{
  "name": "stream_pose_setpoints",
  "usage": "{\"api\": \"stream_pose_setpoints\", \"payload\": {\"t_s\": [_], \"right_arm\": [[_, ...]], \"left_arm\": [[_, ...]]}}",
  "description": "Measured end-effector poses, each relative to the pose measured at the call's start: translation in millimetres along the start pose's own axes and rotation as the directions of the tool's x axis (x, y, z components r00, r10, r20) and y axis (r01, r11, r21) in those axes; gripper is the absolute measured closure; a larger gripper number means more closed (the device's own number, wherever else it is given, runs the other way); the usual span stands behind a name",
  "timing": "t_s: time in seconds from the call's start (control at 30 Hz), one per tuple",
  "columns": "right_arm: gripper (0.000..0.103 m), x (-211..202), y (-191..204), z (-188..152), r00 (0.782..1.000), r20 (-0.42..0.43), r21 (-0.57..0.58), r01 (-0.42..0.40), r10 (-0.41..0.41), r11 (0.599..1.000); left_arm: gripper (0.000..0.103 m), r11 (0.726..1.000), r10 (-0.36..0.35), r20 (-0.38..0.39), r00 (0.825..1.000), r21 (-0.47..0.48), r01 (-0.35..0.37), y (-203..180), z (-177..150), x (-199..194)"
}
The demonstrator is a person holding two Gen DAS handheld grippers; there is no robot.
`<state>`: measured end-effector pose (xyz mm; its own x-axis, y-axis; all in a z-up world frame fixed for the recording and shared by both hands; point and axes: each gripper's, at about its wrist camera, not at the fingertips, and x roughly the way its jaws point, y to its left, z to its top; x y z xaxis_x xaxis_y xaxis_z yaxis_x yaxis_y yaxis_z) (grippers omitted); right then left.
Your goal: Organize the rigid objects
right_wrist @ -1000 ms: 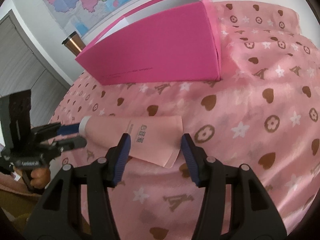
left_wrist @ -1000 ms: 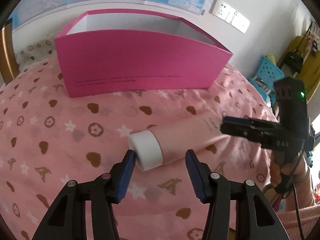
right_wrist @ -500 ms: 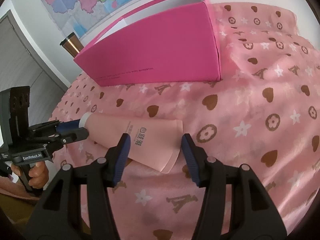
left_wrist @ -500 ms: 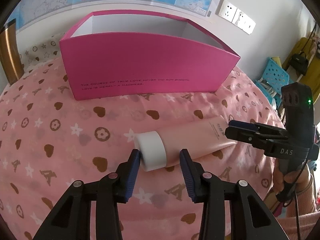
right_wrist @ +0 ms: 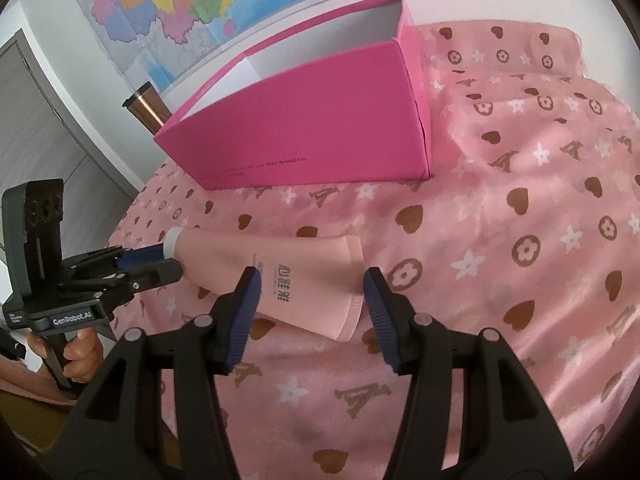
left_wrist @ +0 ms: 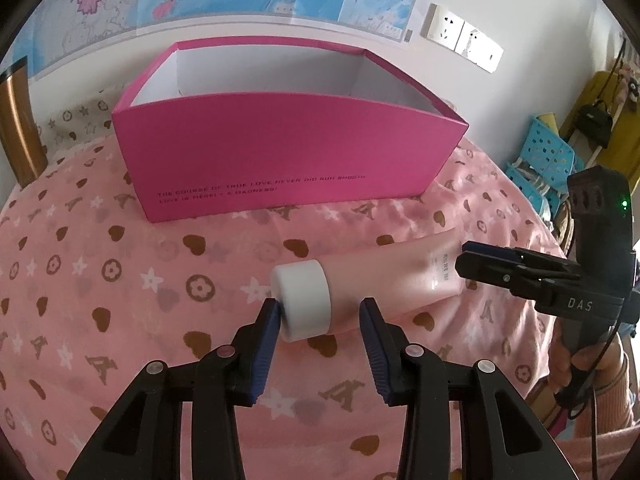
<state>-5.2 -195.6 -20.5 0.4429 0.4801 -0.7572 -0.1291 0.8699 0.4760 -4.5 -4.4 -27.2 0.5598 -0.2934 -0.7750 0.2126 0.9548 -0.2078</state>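
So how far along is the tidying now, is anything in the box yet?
Done: nothing yet; the part of the pink box whose inside shows looks empty. In hand: the left gripper is shut on the cap end of the pink tube, which lies on the cloth; the right gripper straddles its flat end, jaws open. Left: lift the tube and put it in the box.

A bench (left_wrist: pixel 100 280) is covered by a pink cloth (right_wrist: pixel 520 208) printed with brown hearts, white stars and flower rings. An open magenta box (left_wrist: pixel 288 168) stands on the cloth toward the wall. Nearer the viewer, well apart from the box, a pale pink tube (left_wrist: pixel 392 272) with a white cap (left_wrist: pixel 304 300) lies on its side.
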Motion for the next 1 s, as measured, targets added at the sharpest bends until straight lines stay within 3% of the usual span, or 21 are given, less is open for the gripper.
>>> {"api": "stream_pose_setpoints", "payload": {"t_s": [0.73, 1.0], "right_arm": [[0.047, -17.1, 2.0, 9.2, 0.998, 0.062, -0.006, 0.007, -0.007, 1.000], [0.047, -21.3, 1.9, 11.6, 0.997, 0.077, -0.006, 0.007, -0.007, 1.000]], "left_arm": [[0.062, 0.999, -0.003, 0.064, 0.998, 0.040, 0.000, -9.3, 18.2, -14.4], [0.058, 0.998, -0.008, 0.095, 0.995, 0.058, 0.002, -15.8, 24.2, -20.8]]}}
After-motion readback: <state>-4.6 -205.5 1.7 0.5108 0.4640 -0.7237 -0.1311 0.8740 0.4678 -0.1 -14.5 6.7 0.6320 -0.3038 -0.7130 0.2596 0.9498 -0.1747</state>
